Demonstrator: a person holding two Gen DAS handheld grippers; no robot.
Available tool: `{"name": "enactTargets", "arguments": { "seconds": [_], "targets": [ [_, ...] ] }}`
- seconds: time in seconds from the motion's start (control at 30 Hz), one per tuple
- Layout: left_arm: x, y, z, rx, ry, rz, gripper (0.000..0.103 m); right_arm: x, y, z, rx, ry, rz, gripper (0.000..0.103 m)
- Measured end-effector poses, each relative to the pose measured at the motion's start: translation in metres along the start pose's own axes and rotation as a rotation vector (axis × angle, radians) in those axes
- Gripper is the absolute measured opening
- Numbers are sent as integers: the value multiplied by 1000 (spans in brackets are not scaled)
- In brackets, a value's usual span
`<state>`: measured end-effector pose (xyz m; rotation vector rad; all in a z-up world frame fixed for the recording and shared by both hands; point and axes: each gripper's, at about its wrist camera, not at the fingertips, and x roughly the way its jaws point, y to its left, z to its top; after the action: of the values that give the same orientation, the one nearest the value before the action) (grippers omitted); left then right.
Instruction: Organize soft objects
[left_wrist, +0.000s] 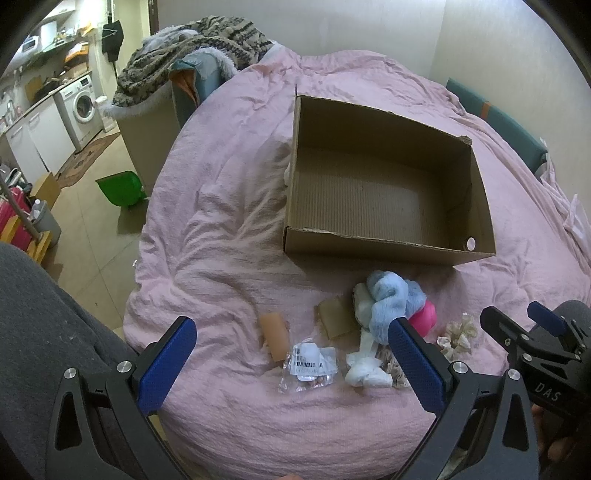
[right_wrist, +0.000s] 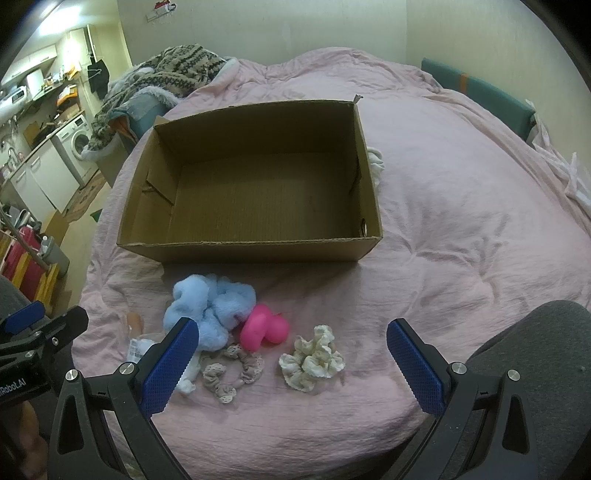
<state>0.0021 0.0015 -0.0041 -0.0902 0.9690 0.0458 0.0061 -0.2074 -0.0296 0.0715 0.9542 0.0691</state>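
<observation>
An open, empty cardboard box (right_wrist: 192, 248) (left_wrist: 369, 249) sits on the pink bedspread. In front of it lie a fluffy light-blue scrunchie (right_wrist: 207, 308) (left_wrist: 388, 299), a bright pink soft object (right_wrist: 264, 326) (left_wrist: 424, 317), a cream lace scrunchie (right_wrist: 314, 358) (left_wrist: 458, 334), a beige lace scrunchie (right_wrist: 232, 371) and a white-blue cloth piece (left_wrist: 364, 369). My right gripper (right_wrist: 291, 363) is open, above the scrunchies. My left gripper (left_wrist: 291, 363) is open, above a clear plastic packet (left_wrist: 310, 363) and a tan roll (left_wrist: 273, 336). The right gripper also shows at the left wrist view's right edge (left_wrist: 517, 325).
A small cardboard scrap (left_wrist: 334, 317) lies by the blue scrunchie. A white cloth (right_wrist: 375, 162) peeks out beside the box. Patterned blankets (right_wrist: 166, 74) pile at the bed's far left. The floor left of the bed holds a green dustpan (left_wrist: 120, 190). A washing machine (left_wrist: 83, 105) stands beyond.
</observation>
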Motion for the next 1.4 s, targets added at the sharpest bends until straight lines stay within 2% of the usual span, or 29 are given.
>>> {"name": "enactTargets", "arguments": {
  "seconds": [1.07,1.13,1.3,1.4],
  "targets": [
    [-1,-7,-6,47,0,6,103,2,-2,0,7,4,5,103],
    [-1,-8,-6,49,0,1,103,2,-4,2,24,26,20,103],
    [-1,-5,-4,27,-1,-8,103,14,-25,22,116,124,123,103],
    [0,1,-1,6,8,-7,103,30,-45,32,228,215,158,103]
  ]
}}
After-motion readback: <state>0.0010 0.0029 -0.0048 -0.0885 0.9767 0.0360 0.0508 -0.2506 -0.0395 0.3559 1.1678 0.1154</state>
